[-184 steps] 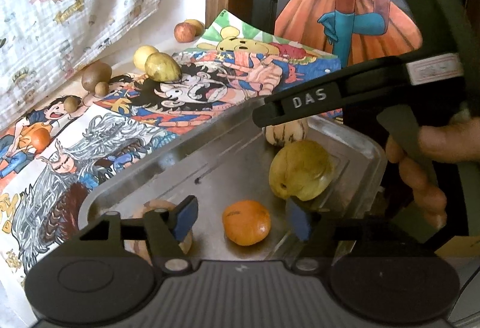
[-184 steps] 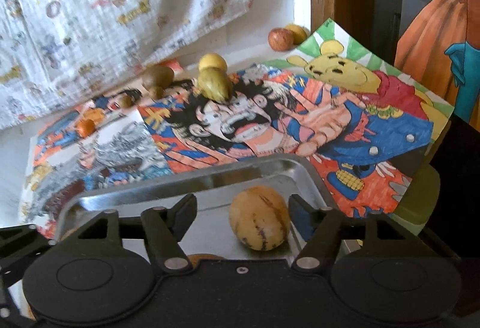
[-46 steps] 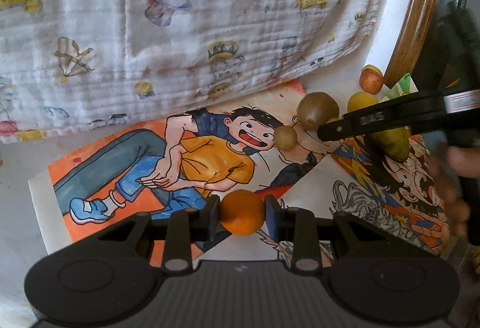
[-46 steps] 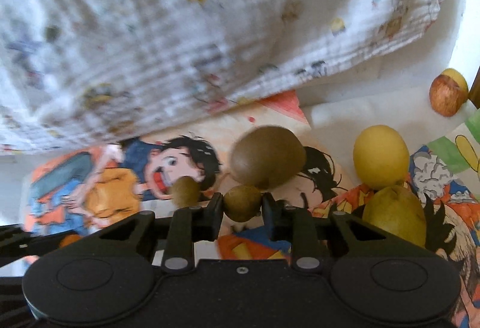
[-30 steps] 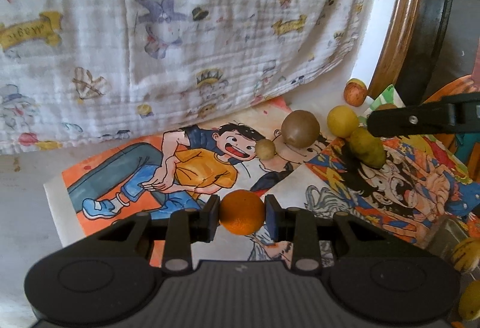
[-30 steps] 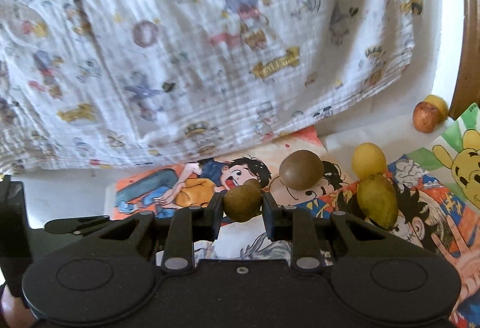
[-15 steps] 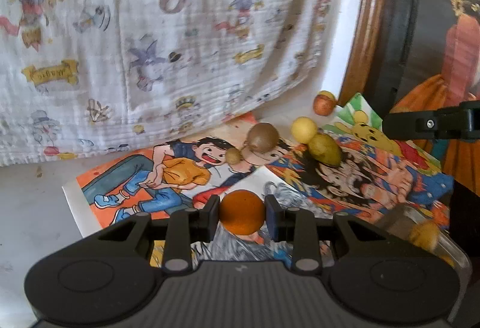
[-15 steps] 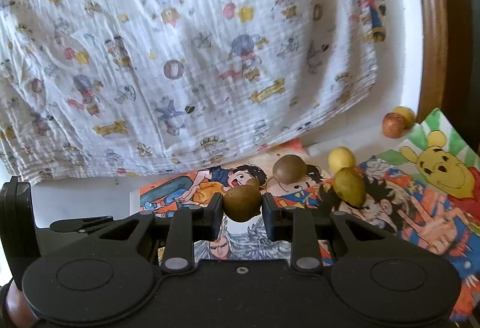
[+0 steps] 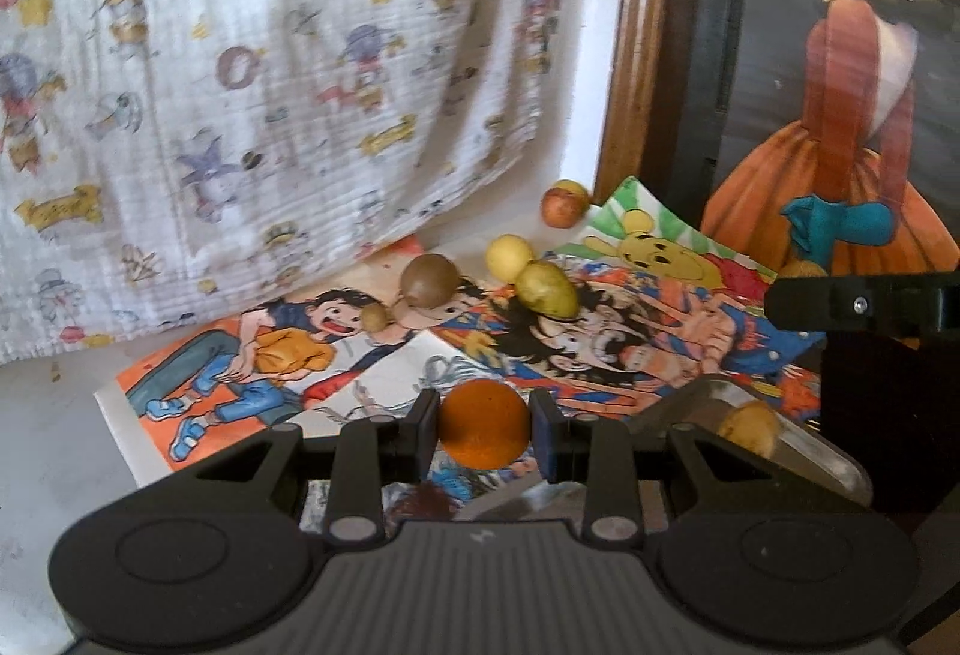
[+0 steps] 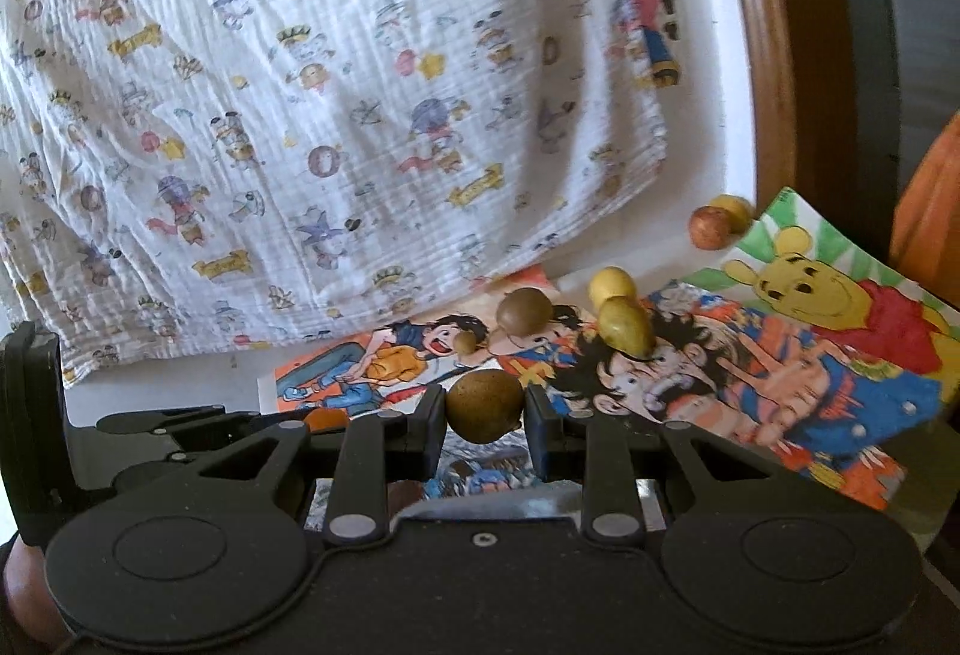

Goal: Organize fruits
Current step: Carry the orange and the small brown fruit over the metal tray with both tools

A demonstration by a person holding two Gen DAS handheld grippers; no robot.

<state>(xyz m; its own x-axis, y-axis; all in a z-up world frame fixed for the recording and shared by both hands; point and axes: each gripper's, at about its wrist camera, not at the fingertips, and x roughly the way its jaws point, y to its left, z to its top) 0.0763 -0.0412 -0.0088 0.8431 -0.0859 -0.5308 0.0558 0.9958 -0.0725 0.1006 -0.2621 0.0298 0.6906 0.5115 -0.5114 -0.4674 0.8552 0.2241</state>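
The metal tray (image 9: pixel 828 460) lay low and to the right of the left tool (image 9: pixel 483 424), its rim just beside that tool's right arm, so the left tool seemed the nearer one for a drop. That tool was clamped on an orange fruit (image 9: pixel 483 432). The right tool (image 10: pixel 485 415) gripped a small brown fruit (image 10: pixel 483 406) above the tray's near edge (image 10: pixel 492 505). Five more fruits (image 9: pixel 543 286) lay farther off on the cartoon posters (image 9: pixel 630 331).

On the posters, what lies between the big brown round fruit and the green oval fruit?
Only bare poster lies between the brown fruit and the green oval fruit; the right wrist view shows it.
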